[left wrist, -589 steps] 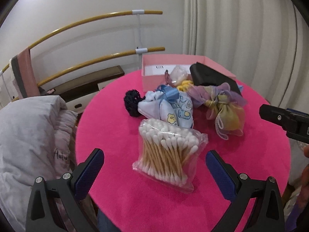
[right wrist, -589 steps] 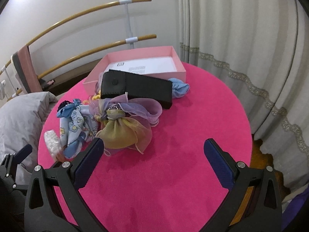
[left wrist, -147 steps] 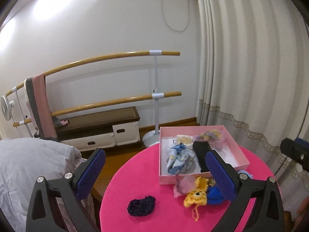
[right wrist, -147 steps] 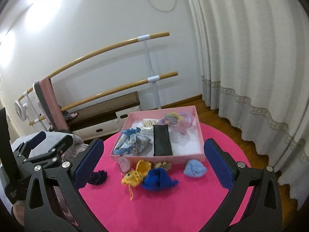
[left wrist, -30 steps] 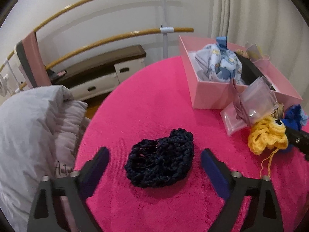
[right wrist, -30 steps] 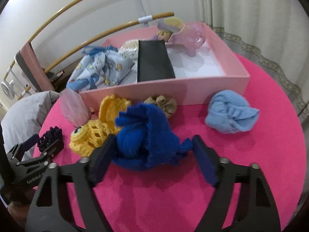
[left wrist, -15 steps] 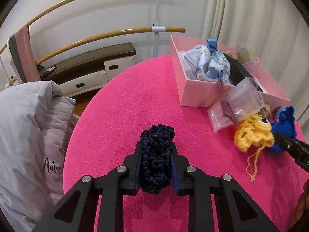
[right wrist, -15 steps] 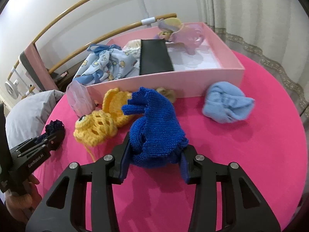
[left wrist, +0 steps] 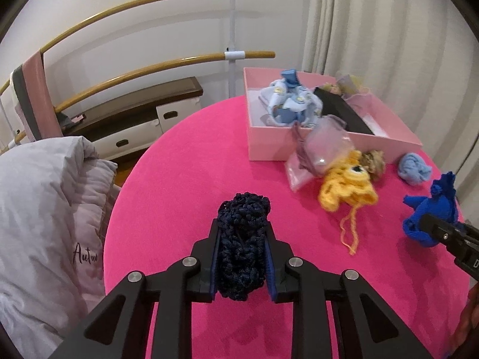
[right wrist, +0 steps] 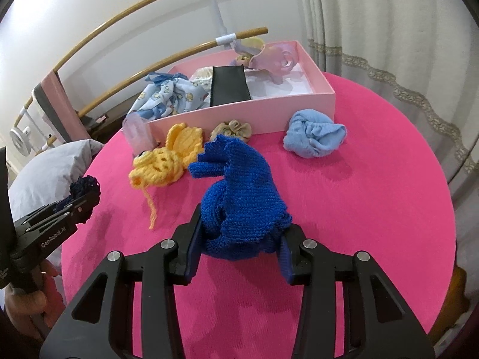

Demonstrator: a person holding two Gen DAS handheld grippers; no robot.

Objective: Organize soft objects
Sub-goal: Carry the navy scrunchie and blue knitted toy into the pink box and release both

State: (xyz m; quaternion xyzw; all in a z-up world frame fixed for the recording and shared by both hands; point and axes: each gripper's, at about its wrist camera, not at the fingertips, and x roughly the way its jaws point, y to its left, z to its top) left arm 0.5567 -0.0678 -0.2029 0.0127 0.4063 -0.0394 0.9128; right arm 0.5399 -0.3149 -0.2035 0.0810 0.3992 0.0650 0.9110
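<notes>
My left gripper (left wrist: pixel 242 233) is shut on a dark navy crocheted piece (left wrist: pixel 243 239), which it holds just above the pink table (left wrist: pixel 185 161). In the right wrist view my right gripper (right wrist: pixel 239 239) is shut on a bright blue knitted piece (right wrist: pixel 239 191), also lifted off the cloth. The same blue piece (left wrist: pixel 431 212) shows at the right edge of the left wrist view. A pink box (right wrist: pixel 254 110) at the table's far side holds a blue patterned pouch (right wrist: pixel 167 95), a black case (right wrist: pixel 229 85) and a lilac organza bag (right wrist: pixel 269 56).
In front of the box lie a yellow crocheted toy (right wrist: pixel 167 155), a beige scrunchie (right wrist: pixel 235 130), a clear plastic bag (right wrist: pixel 137 130) and a light blue cloth (right wrist: pixel 314 134). A grey quilt (left wrist: pixel 42 209) lies left of the table. Wooden rails (left wrist: pixel 143 9) and curtains (right wrist: pixel 389 30) stand behind.
A second ago both grippers stood open around their pieces on the table. Both have since shut on them and lifted them a little, pulling back from the box.
</notes>
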